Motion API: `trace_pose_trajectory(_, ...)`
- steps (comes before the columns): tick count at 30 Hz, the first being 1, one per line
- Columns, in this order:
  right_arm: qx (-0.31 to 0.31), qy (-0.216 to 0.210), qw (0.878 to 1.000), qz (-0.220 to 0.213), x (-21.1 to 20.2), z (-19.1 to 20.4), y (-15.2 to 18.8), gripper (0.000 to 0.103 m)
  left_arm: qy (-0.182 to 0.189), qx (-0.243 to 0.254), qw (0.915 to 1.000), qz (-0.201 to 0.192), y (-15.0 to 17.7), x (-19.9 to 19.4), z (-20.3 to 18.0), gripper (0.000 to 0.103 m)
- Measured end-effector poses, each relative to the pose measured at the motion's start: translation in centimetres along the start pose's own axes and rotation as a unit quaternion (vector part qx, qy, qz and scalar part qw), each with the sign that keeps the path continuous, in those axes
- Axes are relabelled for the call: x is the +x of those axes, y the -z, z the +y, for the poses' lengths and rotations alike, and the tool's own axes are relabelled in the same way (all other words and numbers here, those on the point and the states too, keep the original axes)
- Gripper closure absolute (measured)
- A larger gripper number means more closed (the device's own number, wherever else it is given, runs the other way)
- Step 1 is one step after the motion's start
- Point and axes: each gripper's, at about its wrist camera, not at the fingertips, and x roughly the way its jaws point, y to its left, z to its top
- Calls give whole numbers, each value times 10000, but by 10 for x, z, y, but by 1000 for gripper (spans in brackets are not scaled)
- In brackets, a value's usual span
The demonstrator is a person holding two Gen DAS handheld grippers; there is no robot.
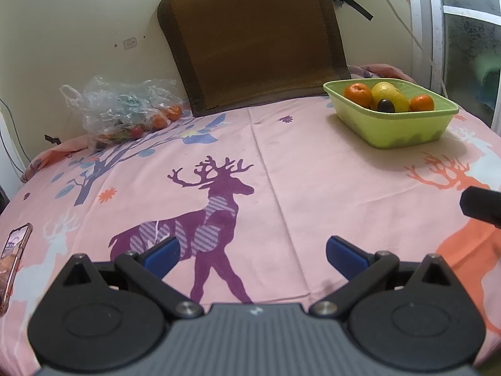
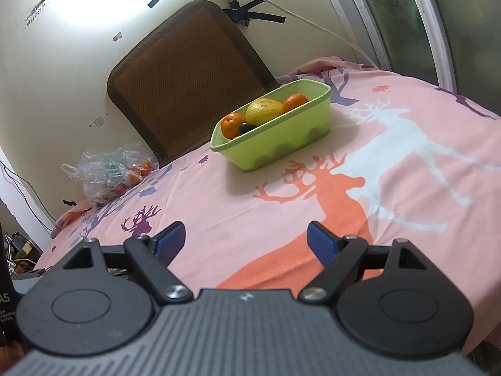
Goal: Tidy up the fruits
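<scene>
We hold the left gripper [image 1: 250, 252] and right gripper [image 2: 245, 239] with jaws spread wide and empty, low over the pink deer-print cloth [image 1: 297, 188]. Beyond, the pale green plastic basket [image 2: 281, 144] holds oranges, a yellow citrus and a dark plum. Well left of the basket, by the wall, the crinkled clear plastic bag of fruit [image 1: 125, 109] may snag or spill when we reach inside. A brown woven mat [image 1: 256, 40] leans behind.
</scene>
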Motion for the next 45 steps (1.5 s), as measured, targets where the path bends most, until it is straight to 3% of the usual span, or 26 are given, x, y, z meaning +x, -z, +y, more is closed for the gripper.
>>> trace_pose_trajectory(45,-305,94,9990,-314,-6,8,0,16,-21,147,9999,-76,2,-1,-3,0)
